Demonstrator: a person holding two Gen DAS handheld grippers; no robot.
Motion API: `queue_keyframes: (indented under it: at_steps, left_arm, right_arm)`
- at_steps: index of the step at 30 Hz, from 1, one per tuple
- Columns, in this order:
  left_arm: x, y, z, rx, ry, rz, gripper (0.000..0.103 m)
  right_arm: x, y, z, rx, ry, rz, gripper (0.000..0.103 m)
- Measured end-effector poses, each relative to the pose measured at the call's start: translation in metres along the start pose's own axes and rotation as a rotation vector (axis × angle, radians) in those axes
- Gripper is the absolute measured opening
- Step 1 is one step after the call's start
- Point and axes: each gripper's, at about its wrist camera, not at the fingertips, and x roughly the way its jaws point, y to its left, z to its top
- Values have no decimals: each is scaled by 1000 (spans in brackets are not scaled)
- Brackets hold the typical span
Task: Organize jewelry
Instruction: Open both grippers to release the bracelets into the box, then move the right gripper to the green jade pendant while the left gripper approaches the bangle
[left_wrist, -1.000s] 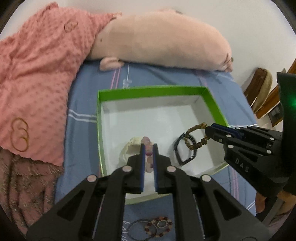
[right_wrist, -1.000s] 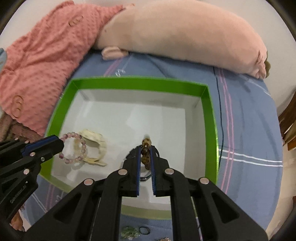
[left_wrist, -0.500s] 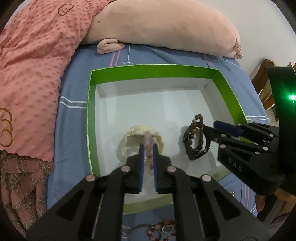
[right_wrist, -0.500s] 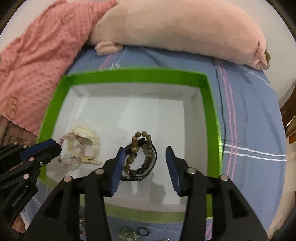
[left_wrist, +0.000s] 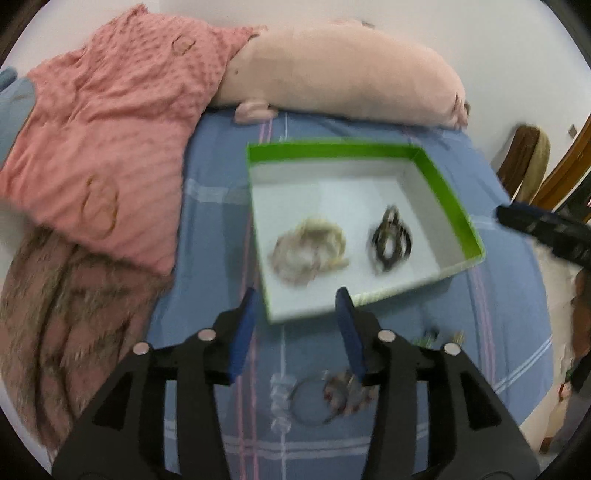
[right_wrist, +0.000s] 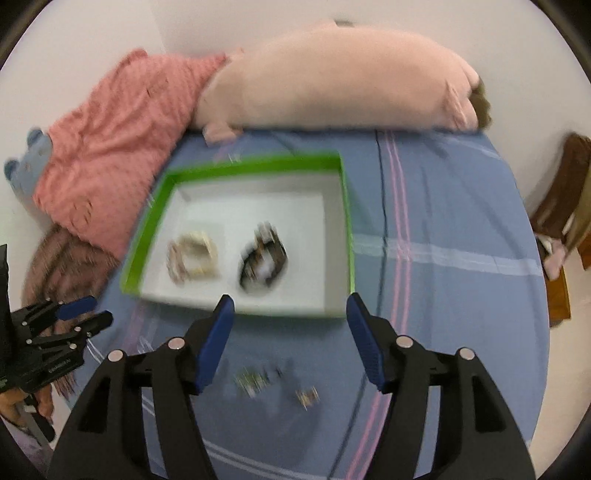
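Note:
A green-rimmed box (left_wrist: 448, 192) (right_wrist: 346, 206) with a white floor lies on the blue bedspread. Inside rest a pale bangle with a pink bead bracelet (left_wrist: 308, 247) (right_wrist: 192, 254) on the left and a dark band with a brown bead bracelet (left_wrist: 391, 240) (right_wrist: 263, 258) on the right. My left gripper (left_wrist: 295, 301) hovers over the box's near edge, its jaws opening with nothing between them. My right gripper (right_wrist: 290, 306) is also drawn back to the near edge, jaws opening and empty. More loose jewelry (left_wrist: 325, 398) (right_wrist: 255, 380) lies on the bedspread near me.
A pink blanket (left_wrist: 110, 122) and a brownish throw (left_wrist: 55, 314) cover the left side. A long pink plush pillow (left_wrist: 340, 74) lies behind the box. Wooden furniture (left_wrist: 524, 162) stands to the right of the bed. A hand (right_wrist: 14, 406) holds the left gripper.
Both grippers let go of their bead bracelets, which now lie in the box, and both pulled back toward me and away from the box. The view is blurred by the motion.

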Motion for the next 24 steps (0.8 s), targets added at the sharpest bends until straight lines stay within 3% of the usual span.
queue_keyframes:
  at_steps: [1, 2, 4, 11, 18, 24]
  left_arm:
    - [2, -1, -12, 13, 25, 9, 45]
    - [5, -1, -21, 20, 47, 12, 45]
    - [16, -4, -38, 26, 100, -3, 45]
    - [49, -34, -76, 75, 222, -89, 47]
    - [63, -24, -88, 56, 276, -83, 49]
    - [75, 4, -96, -12, 301, -14, 54]
  right_arm:
    - [7, -2, -12, -3, 26, -3, 59]
    - [15, -4, -22, 0, 62, -10, 39]
    - [33, -7, -44, 16, 146, -24, 28]
    - [54, 21, -79, -10, 243, 43, 28]
    - [75, 47, -81, -37, 274, 65, 28]
    - [75, 49, -79, -46, 271, 63, 28]
